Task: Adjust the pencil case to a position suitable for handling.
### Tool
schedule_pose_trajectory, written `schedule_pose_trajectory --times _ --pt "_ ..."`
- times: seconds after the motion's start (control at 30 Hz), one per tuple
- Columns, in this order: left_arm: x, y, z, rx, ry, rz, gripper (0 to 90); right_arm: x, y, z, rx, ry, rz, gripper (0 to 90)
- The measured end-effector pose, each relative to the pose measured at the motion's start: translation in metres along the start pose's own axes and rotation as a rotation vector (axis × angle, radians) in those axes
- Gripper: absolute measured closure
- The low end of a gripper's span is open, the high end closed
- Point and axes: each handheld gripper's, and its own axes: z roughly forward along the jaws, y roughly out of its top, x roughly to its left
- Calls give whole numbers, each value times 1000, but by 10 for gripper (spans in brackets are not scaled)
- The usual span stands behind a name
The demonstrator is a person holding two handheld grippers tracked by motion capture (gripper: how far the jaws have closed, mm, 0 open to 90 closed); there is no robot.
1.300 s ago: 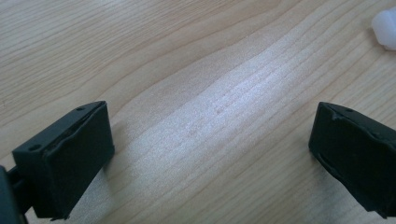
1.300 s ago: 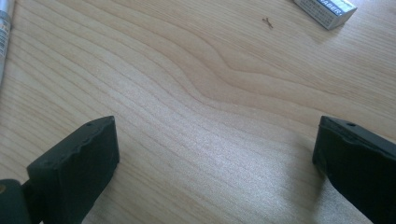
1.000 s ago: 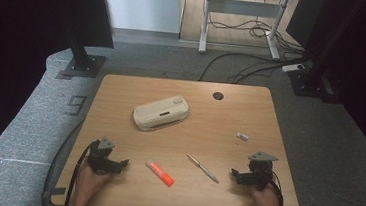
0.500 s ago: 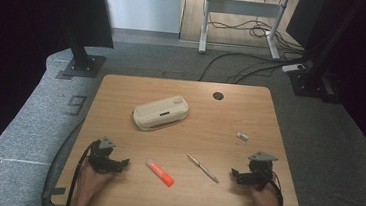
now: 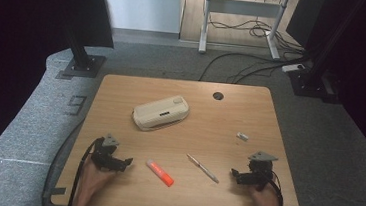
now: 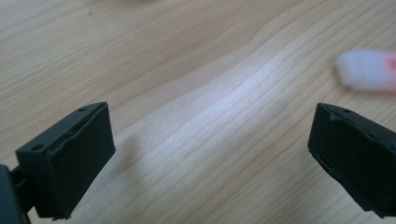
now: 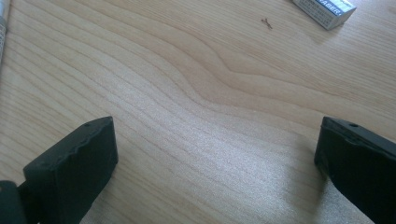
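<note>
I am holding both grippers wide-jawed above the tabletop [image 5: 120, 107].
Highlighter [image 5: 160, 173] looks light, stiff, slick: grip mid-barrel.

Even overhead light falls on the surface [image 5: 250, 119], its surroundings dark; a pale sheen streaks the wood, and the orange marker [image 6: 369, 70] blurs up close.

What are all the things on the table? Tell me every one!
pencil case: one, cream, middle of the table toward the far side.
highlighter: one, orange with a white end, near edge, left of middle.
pen: one, silvery, near edge, right of middle.
eraser: one, small, white, right side.
table: one, light wood, with a dark round hole at the far edge.
left hand-held gripper: one, black, near left corner, jaws apart.
right hand-held gripper: one, black, near right corner, jaws apart.
</note>
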Motion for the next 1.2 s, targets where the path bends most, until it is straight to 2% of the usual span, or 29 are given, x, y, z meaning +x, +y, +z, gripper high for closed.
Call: schedule_pose_trajectory --times 0.17,0.23,0.47,0.5,0.7,1.2 --pt "-1 9 -1 -11 -22 8 5 0 0 0 0 0 0 0" --pt "-1 12 -2 -24 -44 1 9 0 0 0 0 0 0 0" --pt "-4 22 -4 -25 -47 19 20 0 0 0 0 0 0 0" --pt "-3 24 -4 -25 -61 17 22 0 0 0 0 0 0 0" --pt "-4 37 -5 -25 -84 22 28 0 0 0 0 1 0 0" --pt "-1 68 0 -4 -95 53 33 0 1 1 0 0 1 0"
